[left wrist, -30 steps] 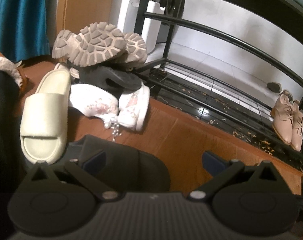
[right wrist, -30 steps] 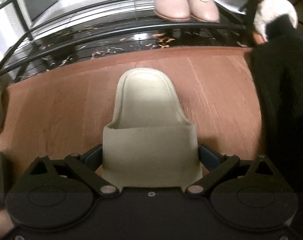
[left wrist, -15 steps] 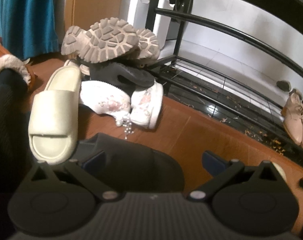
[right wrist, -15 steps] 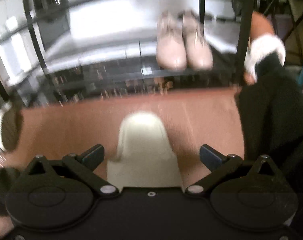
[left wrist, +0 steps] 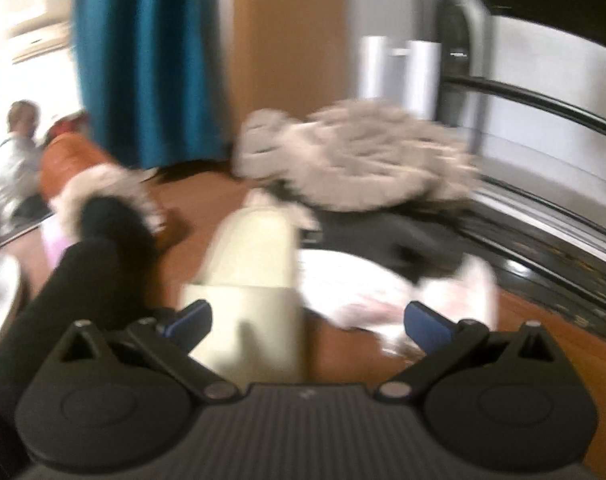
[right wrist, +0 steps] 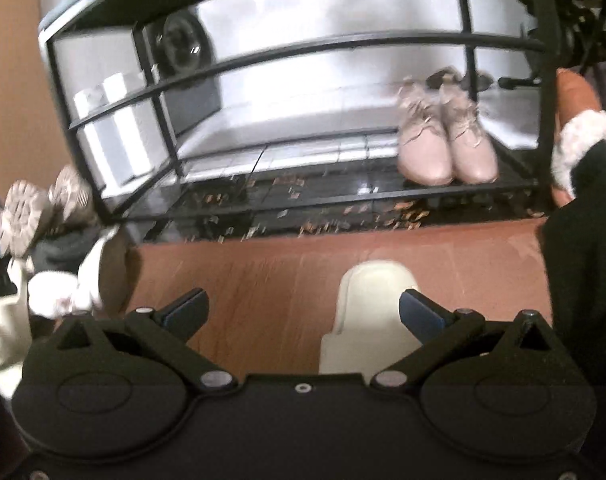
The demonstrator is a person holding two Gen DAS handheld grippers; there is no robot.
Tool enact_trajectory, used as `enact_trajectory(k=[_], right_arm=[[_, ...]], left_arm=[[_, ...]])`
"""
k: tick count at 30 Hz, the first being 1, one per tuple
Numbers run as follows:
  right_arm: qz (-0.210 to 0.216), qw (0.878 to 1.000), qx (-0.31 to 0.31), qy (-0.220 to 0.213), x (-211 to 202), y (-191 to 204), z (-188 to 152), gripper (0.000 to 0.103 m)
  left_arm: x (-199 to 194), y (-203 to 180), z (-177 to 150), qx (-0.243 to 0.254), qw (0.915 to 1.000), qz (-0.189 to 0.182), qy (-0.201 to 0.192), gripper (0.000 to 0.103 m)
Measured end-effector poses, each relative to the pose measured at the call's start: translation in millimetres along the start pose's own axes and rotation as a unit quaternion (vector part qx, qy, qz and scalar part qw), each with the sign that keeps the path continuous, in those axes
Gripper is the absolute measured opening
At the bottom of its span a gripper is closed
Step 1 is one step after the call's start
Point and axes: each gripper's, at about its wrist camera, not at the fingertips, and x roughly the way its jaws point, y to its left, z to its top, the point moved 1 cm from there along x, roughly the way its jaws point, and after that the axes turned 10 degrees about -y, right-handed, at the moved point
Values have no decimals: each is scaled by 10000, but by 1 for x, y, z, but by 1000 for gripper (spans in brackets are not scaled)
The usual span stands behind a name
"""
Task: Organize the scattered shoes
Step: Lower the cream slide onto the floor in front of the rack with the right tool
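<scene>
Shoes are mostly heaped on the wood floor [right wrist: 263,280] by the left end of the black rack [right wrist: 303,196]; one cream slide [left wrist: 247,280] lies between the spread, empty jaws of the left gripper [left wrist: 307,318]. Its mate [right wrist: 367,312] sits under the right gripper [right wrist: 303,312], also wide open. Left view is badly smeared, so a grab now could easily miss or clip the white shoe [left wrist: 363,288] beside it. Slide heels are cut off.

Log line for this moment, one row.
left tongs: open | right tongs: open | cream slide: on floor | pink shoes: on rack
</scene>
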Motion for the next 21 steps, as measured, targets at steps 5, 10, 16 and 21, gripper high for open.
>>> enact_trajectory(k=[5,10,16,21], right_arm=[[38,9998,-90,155,5,7,-3,103],[132,9990,-298,313,5,19,-8,103],[224,9976,-475,454,6,30,-12,103],[222,9977,-442,464,6,32,-12,103]], left_arm=[[50,23,1,-59,9988,360,331,102],[80,31,-13,-239,9958,408,788,102],[80,29,-18,-177,9963,405,742,98],[68,31,-13,-30,9968,655,454,96]])
